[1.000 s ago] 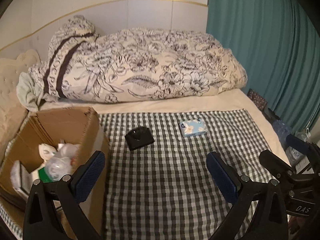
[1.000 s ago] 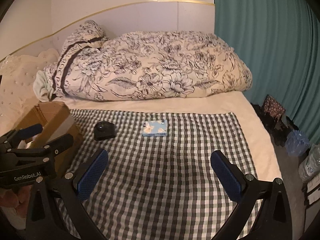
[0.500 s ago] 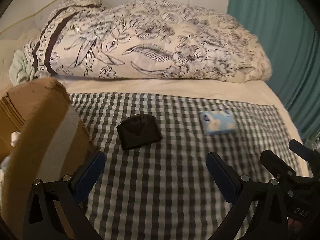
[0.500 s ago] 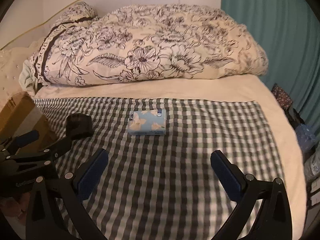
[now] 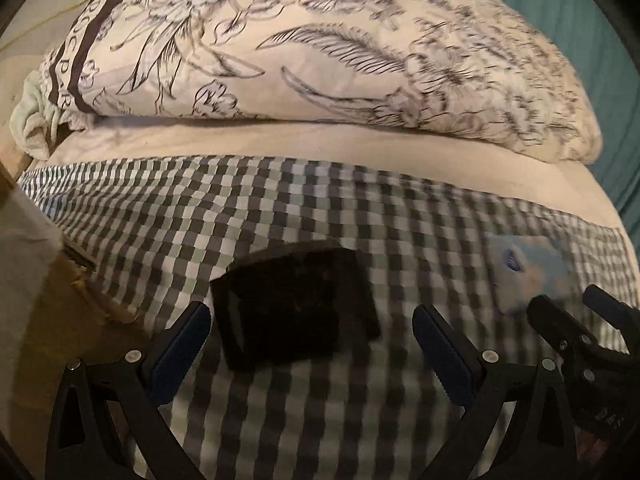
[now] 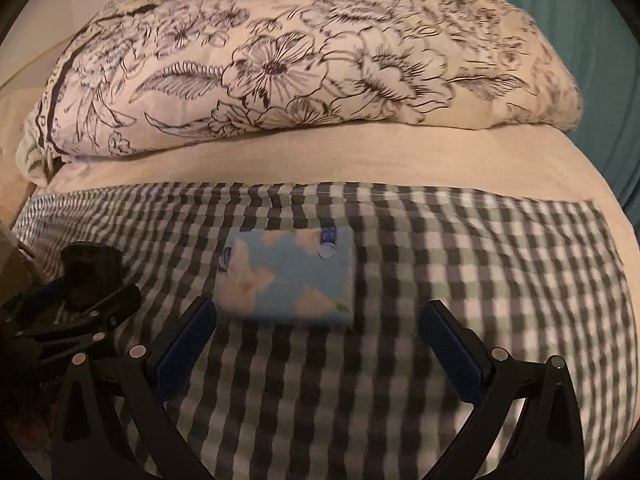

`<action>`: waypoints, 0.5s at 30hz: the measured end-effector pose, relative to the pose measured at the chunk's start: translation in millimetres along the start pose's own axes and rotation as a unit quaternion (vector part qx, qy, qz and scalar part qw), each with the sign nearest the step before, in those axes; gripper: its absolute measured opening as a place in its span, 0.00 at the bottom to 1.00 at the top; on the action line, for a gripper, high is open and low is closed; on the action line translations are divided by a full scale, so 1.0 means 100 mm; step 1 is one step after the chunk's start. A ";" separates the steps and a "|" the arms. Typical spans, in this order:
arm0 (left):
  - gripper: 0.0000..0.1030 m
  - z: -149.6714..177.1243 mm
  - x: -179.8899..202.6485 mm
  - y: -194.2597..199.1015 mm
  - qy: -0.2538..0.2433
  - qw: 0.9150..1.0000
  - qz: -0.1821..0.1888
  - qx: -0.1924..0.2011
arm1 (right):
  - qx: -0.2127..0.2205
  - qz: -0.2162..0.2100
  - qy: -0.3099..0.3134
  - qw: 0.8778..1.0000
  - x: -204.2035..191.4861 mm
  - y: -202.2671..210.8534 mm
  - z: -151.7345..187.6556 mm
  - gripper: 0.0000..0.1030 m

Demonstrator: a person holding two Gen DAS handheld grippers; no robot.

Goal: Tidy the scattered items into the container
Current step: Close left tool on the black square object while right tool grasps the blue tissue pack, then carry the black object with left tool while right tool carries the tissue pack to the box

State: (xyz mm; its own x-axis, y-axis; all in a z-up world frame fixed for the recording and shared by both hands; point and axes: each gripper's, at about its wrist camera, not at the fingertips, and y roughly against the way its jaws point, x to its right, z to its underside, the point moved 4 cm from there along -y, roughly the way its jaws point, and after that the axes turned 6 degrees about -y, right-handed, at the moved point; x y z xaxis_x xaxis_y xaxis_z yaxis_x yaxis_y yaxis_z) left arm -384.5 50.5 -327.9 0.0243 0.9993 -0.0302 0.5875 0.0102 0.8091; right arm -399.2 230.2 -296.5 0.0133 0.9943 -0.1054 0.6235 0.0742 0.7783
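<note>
- My left gripper [image 5: 310, 336] is spread wide and holds nothing; the black case [image 5: 294, 306] lies flat between its pads, nearer the left one.
- My right gripper [image 6: 316, 338] is spread just as wide, also empty, with the blue tissue pack [image 6: 286, 276] just ahead of the gap and off toward the left pad.
- Both items rest on the checked cloth [image 6: 500, 264] in its middle stretch, well in from the far edge. The case sits toward the cloth's left edge and the pack to its right.
- The box [image 5: 36, 280] shows only as a cardboard flap at the cloth's left edge; its opening is out of view, so I cannot judge the drop point from here.
- Risk: the case is low and flat. If I close too high, the pads may skate over its top, and if I close too low I may pinch cloth with it and drag the cloth along.
- Risk: the pack is soft. Since it lies off-centre, the left pad would touch first and may shove or turn it instead of gripping, and a hard squeeze could crumple it.
- Risk: my two grippers sit near each other, each showing in the other's view, so closing in together could knock them.
- Both views are blurred, so my depth reading is weak.
- Beyond the cloth lie the cream sheet [image 6: 320, 160] and the floral duvet [image 6: 280, 60], neither in my way.
</note>
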 end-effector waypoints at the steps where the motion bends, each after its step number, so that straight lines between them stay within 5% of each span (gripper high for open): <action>1: 1.00 0.00 -0.01 -0.05 0.004 1.000 0.000 -0.004 | 0.001 0.002 0.006 1.000 -0.02 -0.04 -0.02 1.00; 8: 0.97 -0.01 -0.07 -0.19 0.029 1.000 0.006 -0.003 | 0.013 0.003 0.011 1.000 -0.11 -0.18 -0.14 1.00; 12: 0.76 0.02 -0.11 -0.16 0.038 0.999 -0.005 0.007 | 0.019 -0.009 -0.003 1.000 -0.15 -0.17 -0.16 1.00; 15: 0.76 0.04 -0.14 -0.14 0.039 0.999 0.003 0.008 | 0.013 -0.009 0.006 1.000 -0.23 -0.21 -0.15 1.00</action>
State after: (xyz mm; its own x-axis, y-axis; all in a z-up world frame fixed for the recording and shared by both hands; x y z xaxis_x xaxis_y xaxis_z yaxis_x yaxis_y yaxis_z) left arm -389.5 36.5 -341.6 -0.0362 0.9991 0.0208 0.6001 0.0051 0.7999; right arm -423.9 206.6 -301.3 -0.0075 0.9937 -0.1121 0.6432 0.0906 0.7603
